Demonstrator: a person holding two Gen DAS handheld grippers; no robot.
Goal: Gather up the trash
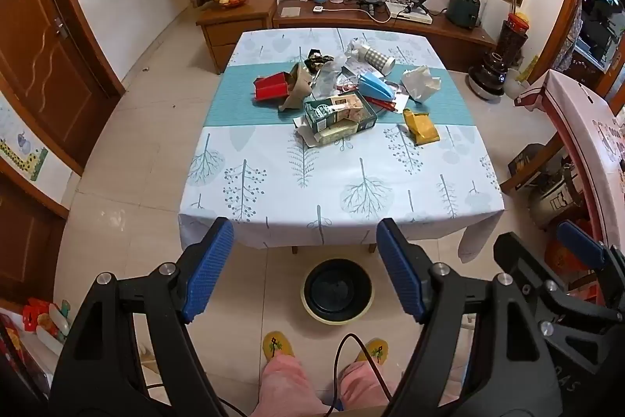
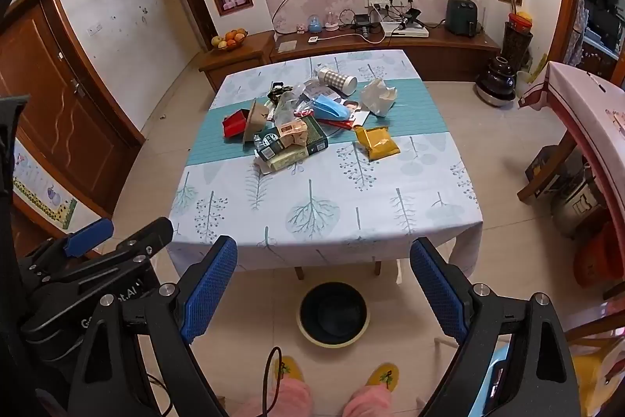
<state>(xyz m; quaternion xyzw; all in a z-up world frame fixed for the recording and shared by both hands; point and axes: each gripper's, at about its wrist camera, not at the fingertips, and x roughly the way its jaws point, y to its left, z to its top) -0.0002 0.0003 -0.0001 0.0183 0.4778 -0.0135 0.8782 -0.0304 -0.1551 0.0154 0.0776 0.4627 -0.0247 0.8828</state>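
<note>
Both tools hang short of the near edge of the desk [image 1: 273, 190], above the floor: the left tool [image 1: 304, 268] has its blue pads spread wide with nothing between them, and the right tool [image 2: 324, 284] is spread just as wide and just as empty. Straight below, between our slippers and the desk, stands the bin [image 1: 338, 290], dark inside with a pale rim. The trash lies well beyond us, heaped on the teal runner [image 1: 234, 104] across the middle of the desk.

We judge no piece is taken yet, so the step in hand is the first reach. We would start with the loose pieces on the right fringe: the yellow packet [image 2: 377, 142], which lies apart from the heap, then the crumpled white paper [image 2: 377, 96]. Pinch by a raised fold rather than pressing flat into the cloth, and keep one tool clear of the other.

Much of the heap overlaps: under the green carton [image 1: 338, 112] and the blue mask [image 1: 373, 85] we cannot tell what lies. Whether the checked cup [image 2: 340, 81], lying on its side, holds anything is not visible.
</note>
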